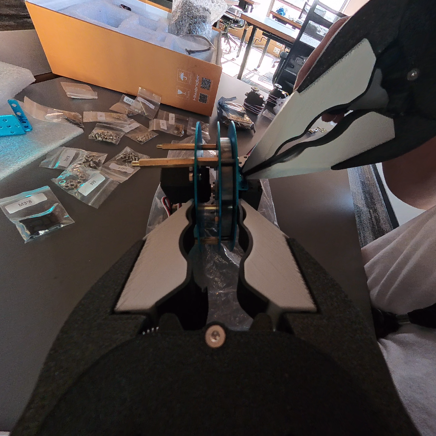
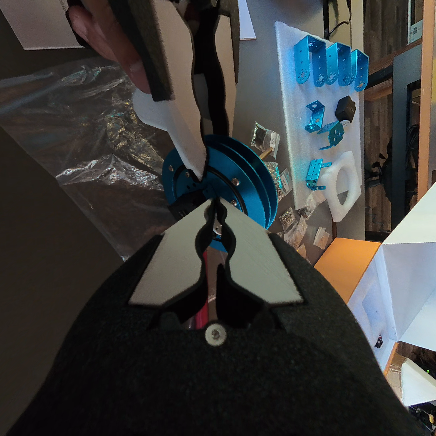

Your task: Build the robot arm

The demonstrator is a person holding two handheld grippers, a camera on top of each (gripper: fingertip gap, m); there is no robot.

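Note:
A blue disc assembly (image 1: 219,165) is a stack of round blue plates joined by brass standoffs (image 1: 165,162), with a black servo (image 1: 174,181) on its left side. My left gripper (image 1: 216,205) is shut on the stack, one finger on each outer plate, and holds it on edge above a clear plastic bag. It comes in from the top of the right wrist view, with one finger (image 2: 188,132) against the disc's face (image 2: 226,174). My right gripper (image 2: 215,201) (image 1: 243,174) is shut on a small part at the middle of that face, beside a black servo body (image 2: 185,207). I cannot tell which part it pinches.
Several small bags of screws (image 1: 94,160) lie on the dark table left of the assembly, before an open orange box (image 1: 118,54). Blue brackets (image 2: 330,66) lie on a white foam sheet (image 2: 292,122). Crumpled clear plastic (image 2: 82,118) lies left. A person in white (image 1: 401,259) sits at right. My two grippers' fingertips are within a few centimetres of each other.

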